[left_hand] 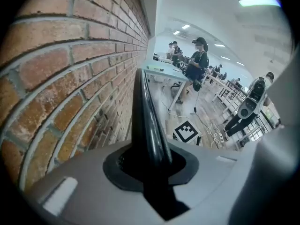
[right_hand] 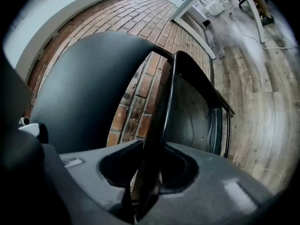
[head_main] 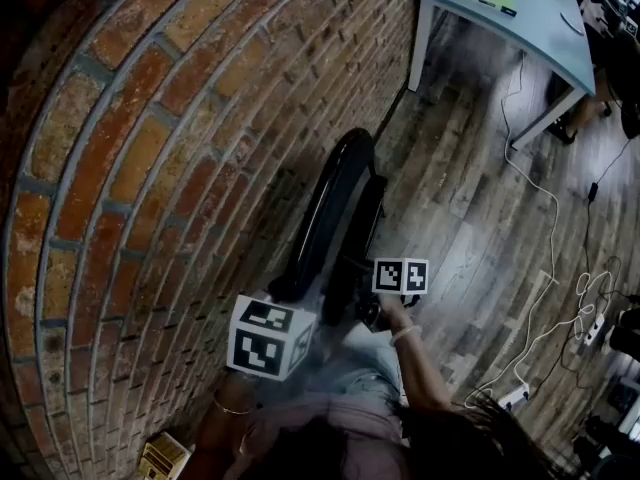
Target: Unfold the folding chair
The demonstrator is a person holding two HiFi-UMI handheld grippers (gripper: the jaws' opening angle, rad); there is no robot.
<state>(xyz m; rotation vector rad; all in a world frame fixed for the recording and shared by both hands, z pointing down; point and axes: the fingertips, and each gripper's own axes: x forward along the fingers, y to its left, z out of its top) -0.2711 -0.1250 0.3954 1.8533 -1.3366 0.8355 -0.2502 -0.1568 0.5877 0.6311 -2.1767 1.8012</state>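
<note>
A black folding chair point(head_main: 335, 198) stands close against the brick wall point(head_main: 150, 168), seen from above. My left gripper point(head_main: 292, 290) is at its near top, shut on the chair's backrest edge point(left_hand: 143, 111), which runs up from between the jaws of the left gripper point(left_hand: 151, 172). My right gripper point(head_main: 352, 303) is just right of it, on the floor side. In the right gripper view, the right gripper point(right_hand: 145, 182) is shut on the thin black rim of the seat point(right_hand: 163, 111). The seat panel point(right_hand: 192, 111) lies to the right and the curved backrest point(right_hand: 79, 88) to the left, with bricks showing in the gap.
A pale blue table point(head_main: 520, 18) stands further along the wall. White cables point(head_main: 545, 218) and a power strip point(head_main: 515, 396) lie on the wooden floor to the right. A small box point(head_main: 165, 458) sits by the wall near my feet. People point(left_hand: 199, 60) stand far off among desks.
</note>
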